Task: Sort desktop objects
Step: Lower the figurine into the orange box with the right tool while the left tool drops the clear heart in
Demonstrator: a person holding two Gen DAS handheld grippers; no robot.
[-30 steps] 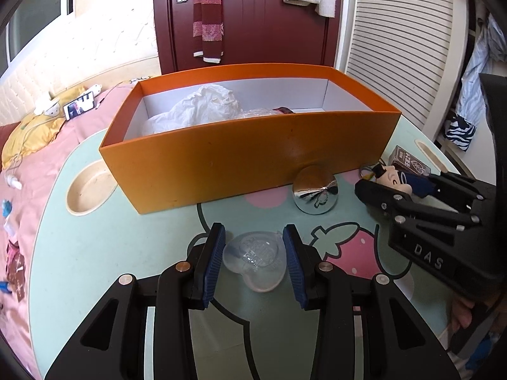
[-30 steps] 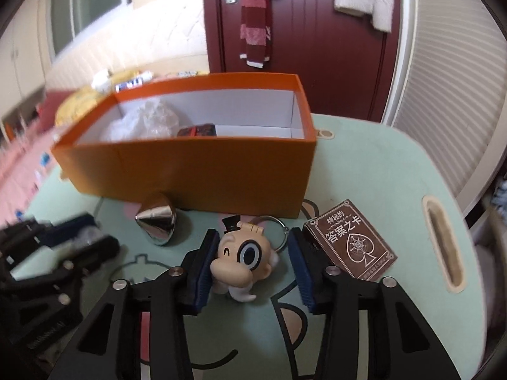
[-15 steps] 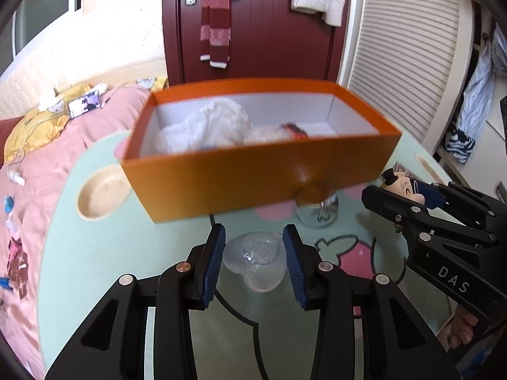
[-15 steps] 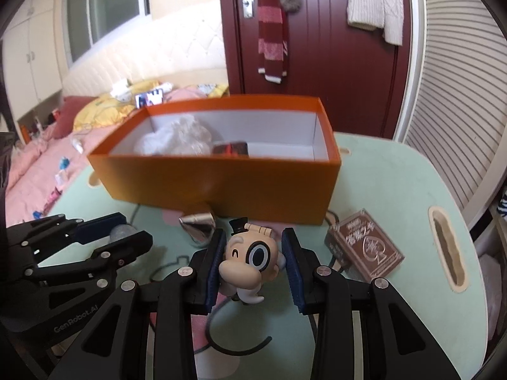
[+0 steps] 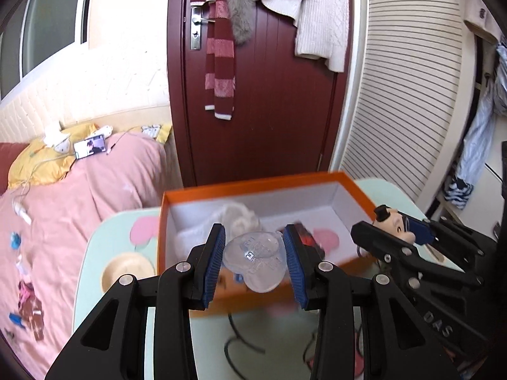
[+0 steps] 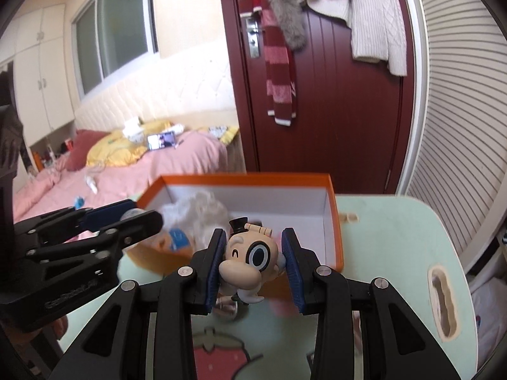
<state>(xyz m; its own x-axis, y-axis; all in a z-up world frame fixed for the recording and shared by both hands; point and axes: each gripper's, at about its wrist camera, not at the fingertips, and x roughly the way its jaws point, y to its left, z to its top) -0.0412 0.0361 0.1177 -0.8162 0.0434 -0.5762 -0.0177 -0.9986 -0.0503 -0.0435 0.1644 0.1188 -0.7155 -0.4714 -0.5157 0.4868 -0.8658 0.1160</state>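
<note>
1. The left gripper was clamped on a clear heart-shaped plastic piece, its blue pads pressing both sides, and held it in the air above the near wall of the orange box.
2. The right gripper was clamped on a cartoon figure keychain, a big-nosed head with a small black top hat, also lifted off the table and hanging over the box's near edge.
3. In the left wrist view, the right gripper sat just to the right, beside the box's right end, with the figure's head showing between its fingers.
4. The box stood open near the far edge of the mint-green table; inside lay crumpled white wrapping toward its left end and a dark red item, too blurred to name.
5. A round recess sat in the tabletop left of the box, and an oblong slot near the table's right edge.
6. A strawberry print marked the tabletop at the near side.
7. Beyond the table were a pink-covered bed and a dark red door hung with a striped scarf.
</note>
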